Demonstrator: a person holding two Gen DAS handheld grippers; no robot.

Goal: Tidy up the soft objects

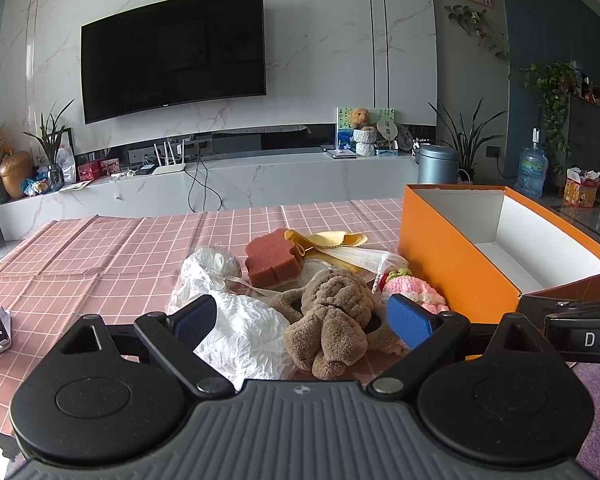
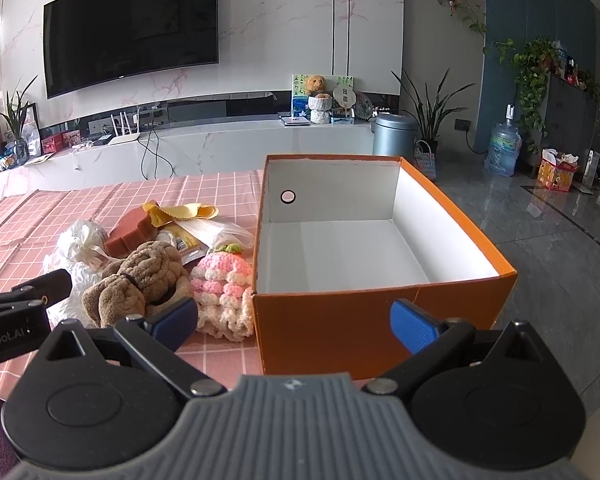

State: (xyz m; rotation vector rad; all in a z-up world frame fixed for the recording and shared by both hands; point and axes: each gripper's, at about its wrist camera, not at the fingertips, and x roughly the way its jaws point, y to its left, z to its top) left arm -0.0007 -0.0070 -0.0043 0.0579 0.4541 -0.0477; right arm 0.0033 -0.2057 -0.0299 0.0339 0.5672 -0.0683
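Left wrist view: left gripper (image 1: 302, 318) spread wide, nothing held, jaws straddling the near end of the pile at lower centre. Brown plush towel (image 1: 332, 320) sits between the jaws; crinkled white bag (image 1: 244, 332) runs under the left jaw, contact unclear. Behind them: red-brown sponge (image 1: 274, 258), yellow cloth (image 1: 326, 240), white mesh pouch (image 1: 212, 266), pink crochet piece (image 1: 414, 290) right of the towel. Orange box (image 1: 460, 264) at right of frame, open, looks empty. Everything sits on the pink checked counter (image 1: 100, 248).

Likely step: first pick, towel the obvious target. To do it well: drop the jaws lower around the towel's bulk, close on the thick middle, not a loose fold, and keep the white bag out of the pinch so one item lifts. Then carry right, over the box wall.

Right wrist view: right gripper (image 2: 294, 322) also wide open and empty, low in frame in front of the box's near orange wall (image 2: 360, 320); touching or not, cannot tell. White box interior fills centre frame, bare. Pile sits left of centre, crochet piece (image 2: 224, 296) pressed against the box's left wall, towel (image 2: 140, 276) just left of it. The left gripper's body pokes in at the left edge. Right gripper could steady the box while the other loads.
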